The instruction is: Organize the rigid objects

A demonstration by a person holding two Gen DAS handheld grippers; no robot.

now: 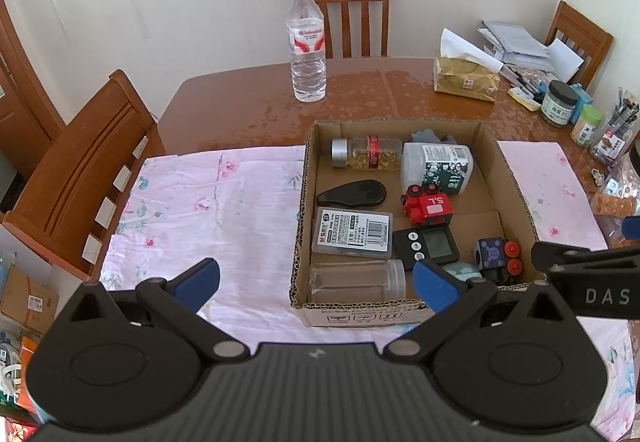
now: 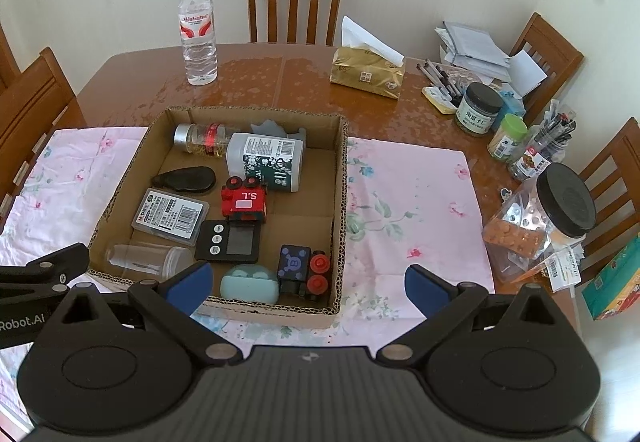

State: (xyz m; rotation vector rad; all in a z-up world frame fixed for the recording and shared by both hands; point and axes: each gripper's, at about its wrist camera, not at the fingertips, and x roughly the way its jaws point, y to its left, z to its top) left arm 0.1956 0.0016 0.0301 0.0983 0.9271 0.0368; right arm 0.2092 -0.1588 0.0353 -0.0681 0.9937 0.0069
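Observation:
A shallow cardboard box [image 1: 306, 177] [image 2: 340, 169] sits on a pink floral cloth [image 1: 208, 209] [image 2: 408, 209]. Inside lie a red toy train [image 1: 427, 206] [image 2: 245, 201], a white bottle [image 1: 436, 161] [image 2: 266, 159], a silver-capped glass jar [image 1: 366, 153] [image 2: 202, 137], a black case [image 1: 352, 194], a grey labelled box [image 1: 352, 233] [image 2: 171, 215], a black timer [image 1: 426, 244] [image 2: 229, 238], a clear cup [image 1: 356, 280] [image 2: 148, 256], a blue-black toy with red knobs [image 1: 498, 256] [image 2: 304, 268] and a pale teal case [image 2: 250, 284]. My left gripper [image 1: 316, 284] hangs open over the box's near-left corner. My right gripper [image 2: 306, 288] is open above its near-right corner. Neither holds anything.
A water bottle [image 1: 307, 41] [image 2: 199, 29] stands at the back of the wooden table. A gold tissue pack [image 2: 366, 69], jars, pens and papers crowd the right side. A black-lidded plastic jar [image 2: 540, 222] leans at the right edge. Chairs surround the table.

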